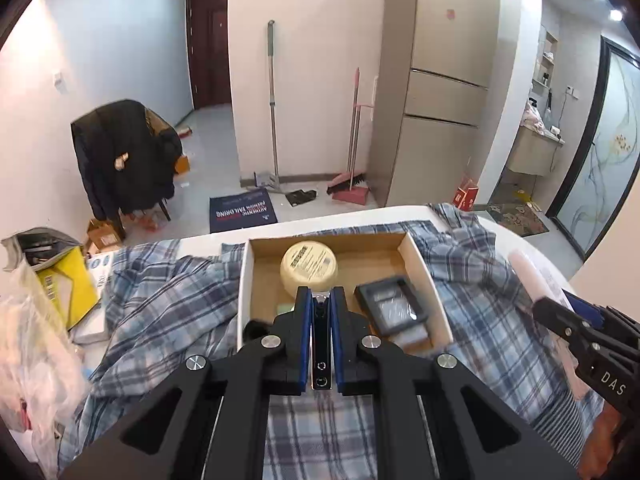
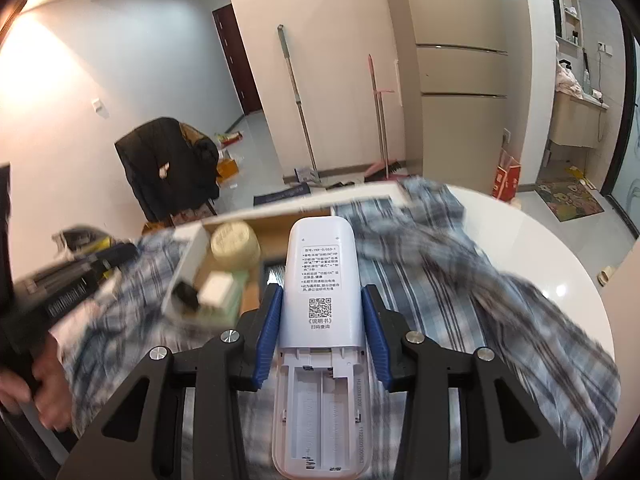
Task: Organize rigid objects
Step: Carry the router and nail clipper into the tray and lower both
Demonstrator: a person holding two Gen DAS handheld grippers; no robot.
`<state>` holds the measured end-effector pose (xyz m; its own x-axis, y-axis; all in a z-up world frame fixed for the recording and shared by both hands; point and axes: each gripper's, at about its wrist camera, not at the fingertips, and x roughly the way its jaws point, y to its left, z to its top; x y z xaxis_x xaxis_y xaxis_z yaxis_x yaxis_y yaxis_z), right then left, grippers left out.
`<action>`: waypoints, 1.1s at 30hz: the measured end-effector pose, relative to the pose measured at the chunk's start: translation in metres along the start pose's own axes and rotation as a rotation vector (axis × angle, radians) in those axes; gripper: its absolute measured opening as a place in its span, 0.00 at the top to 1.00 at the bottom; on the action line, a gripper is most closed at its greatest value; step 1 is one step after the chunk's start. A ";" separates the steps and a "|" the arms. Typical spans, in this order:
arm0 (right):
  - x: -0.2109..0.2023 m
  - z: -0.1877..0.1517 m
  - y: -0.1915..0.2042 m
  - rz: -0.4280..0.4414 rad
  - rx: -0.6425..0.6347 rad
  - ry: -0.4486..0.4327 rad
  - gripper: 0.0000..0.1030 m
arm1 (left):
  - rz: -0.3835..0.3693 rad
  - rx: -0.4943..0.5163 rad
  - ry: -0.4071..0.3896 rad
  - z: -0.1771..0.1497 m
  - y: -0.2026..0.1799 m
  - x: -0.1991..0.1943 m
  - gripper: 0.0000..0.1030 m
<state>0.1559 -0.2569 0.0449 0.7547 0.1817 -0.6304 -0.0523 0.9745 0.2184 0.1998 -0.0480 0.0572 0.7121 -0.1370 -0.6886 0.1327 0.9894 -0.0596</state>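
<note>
My left gripper (image 1: pixel 320 294) is shut on a slim black and silver object (image 1: pixel 321 344), held above an open cardboard box (image 1: pixel 424 272). In the box lie a cream round jar (image 1: pixel 309 266), a black square case (image 1: pixel 394 308) and some smaller items. My right gripper (image 2: pixel 321 290) is shut on a white remote (image 2: pixel 320 264), back side up with its battery bay uncovered. It hangs above the plaid cloth, right of the box (image 2: pixel 184 256). The right gripper (image 1: pixel 556 306) also shows at the edge of the left wrist view. The left gripper (image 2: pixel 116 254) appears blurred, gripped by a hand (image 2: pixel 44 384).
A blue plaid shirt (image 1: pixel 168 304) covers much of the round white table (image 2: pixel 552 264). Plastic bags (image 1: pixel 36 344) and a yellow bag (image 1: pixel 76 284) crowd the table's left side. Beyond stand a chair with a black jacket (image 1: pixel 124 160), a fridge (image 1: pixel 444 92), a mop and a broom.
</note>
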 end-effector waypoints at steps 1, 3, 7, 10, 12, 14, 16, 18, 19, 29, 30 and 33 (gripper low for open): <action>0.008 0.008 0.003 0.007 0.002 0.004 0.62 | -0.014 -0.004 0.019 0.006 0.001 0.010 0.90; 0.025 0.021 0.010 0.018 -0.003 0.019 0.62 | -0.036 -0.021 0.050 0.013 0.006 0.031 0.90; 0.071 0.028 0.020 0.069 -0.011 0.058 0.62 | -0.085 -0.025 0.109 0.008 0.008 0.074 0.90; 0.109 0.023 0.021 0.117 -0.016 0.116 0.62 | -0.087 -0.046 0.135 -0.003 0.014 0.102 0.90; 0.127 0.016 0.022 0.112 -0.025 0.133 0.62 | -0.085 -0.049 0.161 -0.010 0.018 0.118 0.90; 0.139 0.012 0.021 0.103 -0.032 0.131 0.62 | -0.073 -0.054 0.197 -0.015 0.021 0.134 0.90; 0.148 0.007 0.019 0.103 -0.028 0.137 0.62 | -0.076 -0.070 0.226 -0.019 0.025 0.145 0.90; 0.154 0.003 0.016 0.118 -0.019 0.139 0.62 | -0.077 -0.080 0.245 -0.022 0.027 0.151 0.90; 0.157 0.001 0.016 0.123 -0.023 0.144 0.62 | -0.078 -0.080 0.250 -0.023 0.027 0.152 0.90; 0.170 -0.005 0.023 0.101 -0.089 0.144 0.62 | -0.099 -0.040 0.267 -0.027 0.018 0.157 0.90; 0.170 -0.005 0.025 0.099 -0.103 0.134 0.62 | -0.097 -0.027 0.266 -0.027 0.016 0.155 0.90; 0.162 -0.005 0.025 0.115 -0.114 0.099 0.46 | -0.096 -0.008 0.237 -0.023 0.011 0.150 0.90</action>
<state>0.2741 -0.2026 -0.0556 0.6717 0.2992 -0.6778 -0.2123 0.9542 0.2108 0.2922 -0.0564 -0.0633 0.5148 -0.2157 -0.8297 0.1860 0.9729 -0.1375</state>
